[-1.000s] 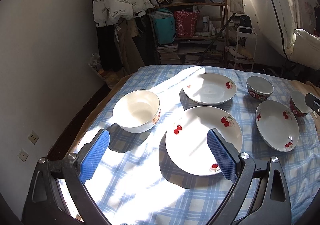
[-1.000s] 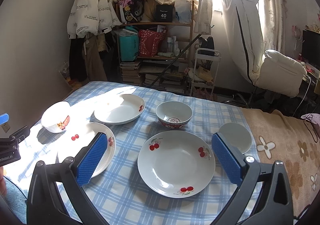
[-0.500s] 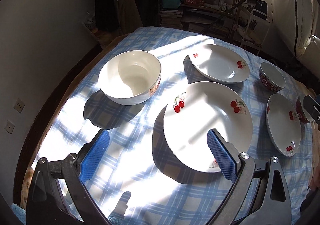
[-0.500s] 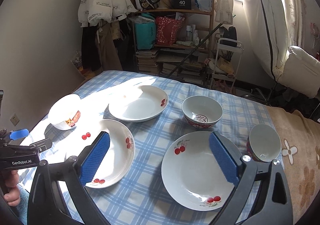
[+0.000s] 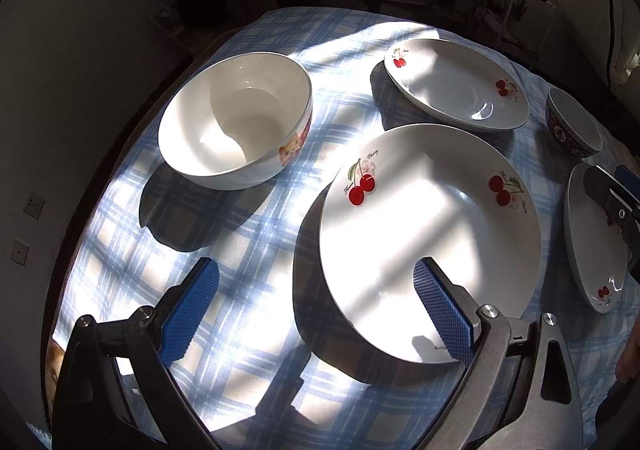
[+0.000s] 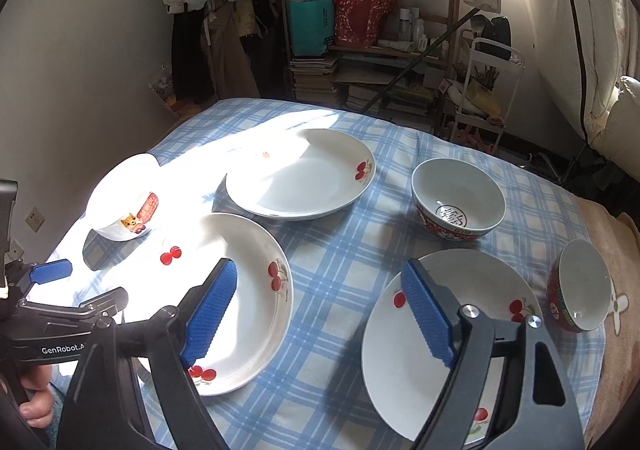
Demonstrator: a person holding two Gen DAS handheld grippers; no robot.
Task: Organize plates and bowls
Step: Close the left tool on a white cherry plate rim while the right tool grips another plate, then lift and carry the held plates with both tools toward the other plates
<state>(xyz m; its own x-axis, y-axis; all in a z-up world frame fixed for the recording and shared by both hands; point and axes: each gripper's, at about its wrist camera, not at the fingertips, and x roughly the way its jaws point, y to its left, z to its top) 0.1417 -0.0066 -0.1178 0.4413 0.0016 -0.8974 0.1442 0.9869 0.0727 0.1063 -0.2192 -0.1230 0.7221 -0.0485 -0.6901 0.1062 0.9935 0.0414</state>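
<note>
On the left of the checked table (image 5: 248, 250) stands the white bowl (image 5: 236, 120), still untouched. Next to it lies the near plate (image 5: 430, 234), and the left gripper (image 5: 316, 306) has dropped toward it since a second ago: its jaws stand wide and empty, one pad over the plate's near rim, the other over bare cloth. Behind sits the far plate (image 6: 300, 174). Further right come the patterned bowl (image 6: 458, 200), the right plate (image 6: 448, 334) and the small red bowl (image 6: 580, 286) at the cloth's edge. The right gripper (image 6: 320, 318) has also come lower and nearer; its jaws have just been closing a little yet remain wide, nothing between them, one pad over the right plate. Nothing is stacked yet; both hands seem to be lining up a first plate each.
</note>
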